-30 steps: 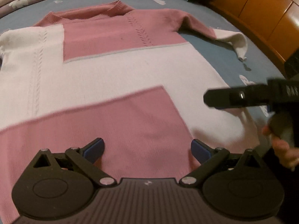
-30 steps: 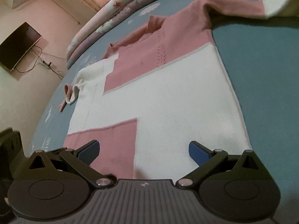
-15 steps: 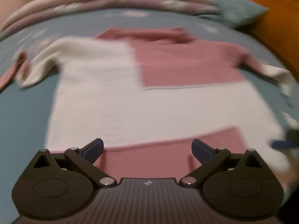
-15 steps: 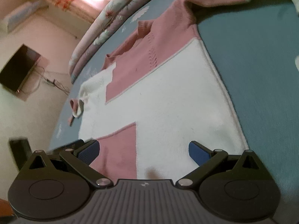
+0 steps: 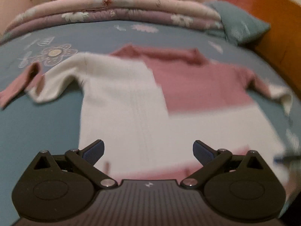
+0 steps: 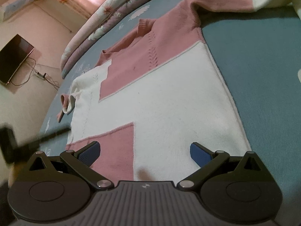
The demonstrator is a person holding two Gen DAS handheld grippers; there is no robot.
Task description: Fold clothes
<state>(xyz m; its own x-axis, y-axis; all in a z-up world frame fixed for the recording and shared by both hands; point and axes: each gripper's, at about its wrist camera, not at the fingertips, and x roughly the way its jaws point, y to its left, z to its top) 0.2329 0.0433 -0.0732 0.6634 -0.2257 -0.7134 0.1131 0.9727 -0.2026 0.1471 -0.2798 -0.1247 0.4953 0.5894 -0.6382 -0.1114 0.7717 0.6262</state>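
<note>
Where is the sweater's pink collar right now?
In the right wrist view the pink collar lies at the sweater's far end, up and left of centre, toward the rolled floral quilt along the bed's far edge.

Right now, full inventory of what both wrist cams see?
sweater: 1, pink and white blocks, spread flat on the bed, both sleeves out to the sides
bedsheet: 1, blue with pale flower prints, under the sweater
quilt: 1, folded, pink and lilac floral, along the bed's far edge
pillow: 1, teal, far right corner of the bed
headboard: 1, orange wood, right of the bed
TV: 1, black, on the wall at left, cables trailing below
left gripper: 1, black with blue pads, open, over the hem
right gripper: 1, same, open, over the hem
</note>
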